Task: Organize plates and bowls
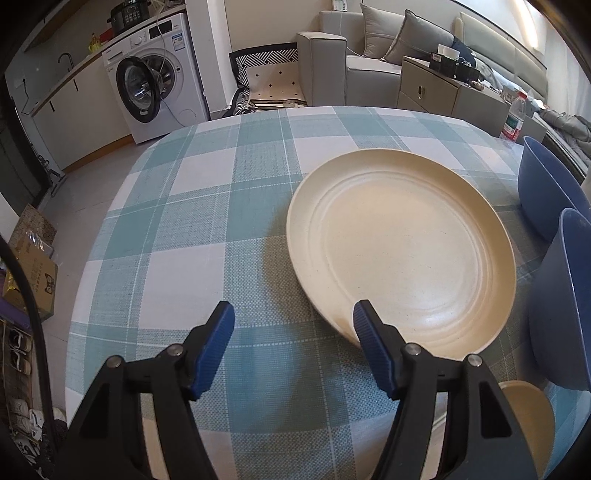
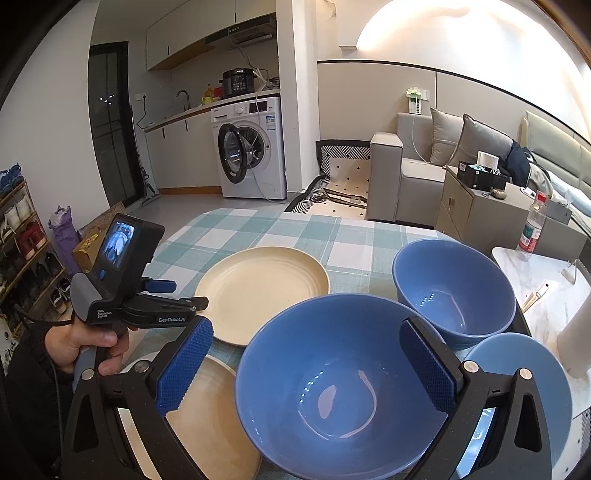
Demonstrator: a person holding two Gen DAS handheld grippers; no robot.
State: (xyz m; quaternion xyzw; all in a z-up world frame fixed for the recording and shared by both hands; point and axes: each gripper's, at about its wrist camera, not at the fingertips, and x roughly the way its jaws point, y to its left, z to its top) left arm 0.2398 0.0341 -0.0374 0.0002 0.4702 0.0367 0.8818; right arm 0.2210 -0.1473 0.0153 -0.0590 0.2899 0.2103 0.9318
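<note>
Left gripper (image 1: 293, 325), lower centre: jaws part-open, gripping nothing, right pad over the cream plate (image 1: 400, 254) rim; close now and you skid it. Right gripper (image 2: 306, 365) gapes around the near blue bowl (image 2: 343, 384), unclamped; nudging tips it.

Both grippers (image 1: 293, 325) (image 2: 306, 354) are black-framed with silver screws, textured blue pads (image 2: 184, 369), and "GenRobot.AI" lettering.

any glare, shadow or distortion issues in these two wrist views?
Left wrist view: strong fisheye bend, dark corner vignette; the cream plate has a soft sheen near its front rim, and the left gripper casts a blurry shadow on the checked tablecloth. Right wrist view: the wall lamp glow is blown out at the top; small light spots reflect in the near blue bowl; everything is reasonably sharp.
</note>
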